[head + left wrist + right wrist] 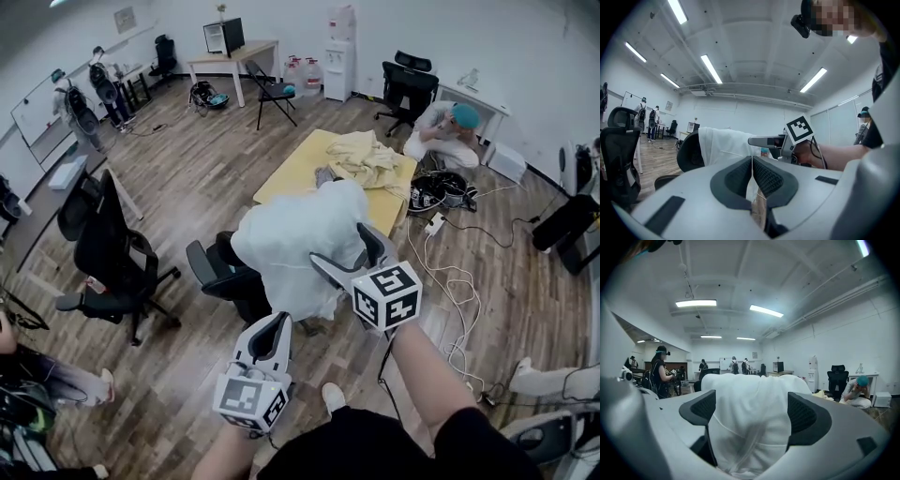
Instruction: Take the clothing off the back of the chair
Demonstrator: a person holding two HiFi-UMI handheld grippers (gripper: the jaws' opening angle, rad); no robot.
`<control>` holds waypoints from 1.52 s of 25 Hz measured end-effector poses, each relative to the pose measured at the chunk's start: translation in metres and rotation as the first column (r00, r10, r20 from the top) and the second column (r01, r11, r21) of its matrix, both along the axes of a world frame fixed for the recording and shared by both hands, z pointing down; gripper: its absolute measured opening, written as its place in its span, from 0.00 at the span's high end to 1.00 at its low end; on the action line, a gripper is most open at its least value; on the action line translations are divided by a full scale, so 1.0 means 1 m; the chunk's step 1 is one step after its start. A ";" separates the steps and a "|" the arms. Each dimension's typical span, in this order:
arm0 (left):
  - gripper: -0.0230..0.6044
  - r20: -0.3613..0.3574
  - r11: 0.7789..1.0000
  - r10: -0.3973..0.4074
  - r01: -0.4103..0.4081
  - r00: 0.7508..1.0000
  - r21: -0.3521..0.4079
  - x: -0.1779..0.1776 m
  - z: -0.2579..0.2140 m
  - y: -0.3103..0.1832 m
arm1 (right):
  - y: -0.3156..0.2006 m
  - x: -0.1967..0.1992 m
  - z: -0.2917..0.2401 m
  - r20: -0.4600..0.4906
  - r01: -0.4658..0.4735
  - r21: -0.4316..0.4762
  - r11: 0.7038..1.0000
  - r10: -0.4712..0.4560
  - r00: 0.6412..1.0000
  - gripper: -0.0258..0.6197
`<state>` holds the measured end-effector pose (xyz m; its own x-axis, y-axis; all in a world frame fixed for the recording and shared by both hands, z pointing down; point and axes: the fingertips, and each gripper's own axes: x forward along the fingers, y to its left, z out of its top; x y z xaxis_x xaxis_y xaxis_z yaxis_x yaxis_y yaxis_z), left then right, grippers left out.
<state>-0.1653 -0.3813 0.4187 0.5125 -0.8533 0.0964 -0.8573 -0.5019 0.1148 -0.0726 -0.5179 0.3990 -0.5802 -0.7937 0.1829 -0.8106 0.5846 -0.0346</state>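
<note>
On the left, the left gripper (277,323) hangs just short of the black office chair (214,272) with its jaws pressed together on nothing, seemingly held in reserve. In the middle, the white clothing (291,246) lies draped over that chair's back, not yet lifted. To the right, the right gripper (349,255) points at the cloth's near side with its jaws spread wide and the fabric framed between them (the pads are not pressing it), likely lined up to pinch the top fold.
</note>
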 end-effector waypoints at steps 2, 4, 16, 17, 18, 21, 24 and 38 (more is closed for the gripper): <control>0.93 0.003 1.000 -0.004 0.004 1.000 -0.001 -0.001 0.000 -0.005 | -0.010 -0.001 0.004 -0.007 0.000 -0.010 1.000 0.000 1.000 0.19; 0.93 0.005 1.000 -0.005 0.005 1.000 -0.002 -0.002 0.001 -0.010 | -0.018 -0.004 0.008 -0.011 0.007 -0.022 1.000 -0.008 1.000 0.17; 0.93 0.011 0.999 -0.032 0.032 0.999 -0.018 -0.011 0.007 -0.016 | -0.036 -0.028 0.030 0.035 0.114 -0.101 0.988 -0.111 0.993 0.29; 0.93 0.012 0.999 -0.036 0.036 0.999 -0.020 -0.013 0.009 -0.014 | -0.035 -0.029 0.031 0.048 0.132 -0.107 0.986 -0.127 0.991 0.31; 0.93 0.013 0.999 -0.039 0.040 0.999 -0.023 -0.014 0.010 -0.013 | -0.035 -0.031 0.031 0.058 0.145 -0.112 0.983 -0.139 0.989 0.35; 0.93 0.010 0.998 -0.053 0.053 0.999 -0.028 -0.021 0.013 -0.008 | -0.031 -0.035 0.031 0.071 0.169 -0.120 0.978 -0.161 0.984 0.44; 0.93 0.002 0.997 -0.068 0.068 0.998 -0.029 -0.027 0.011 -0.004 | -0.026 -0.038 0.030 0.069 0.178 -0.116 0.977 -0.171 0.983 0.57; 0.93 -0.012 0.996 -0.088 0.088 0.996 -0.010 -0.037 0.001 0.027 | -0.014 -0.018 0.025 0.033 0.050 -0.095 0.994 -0.047 0.998 0.85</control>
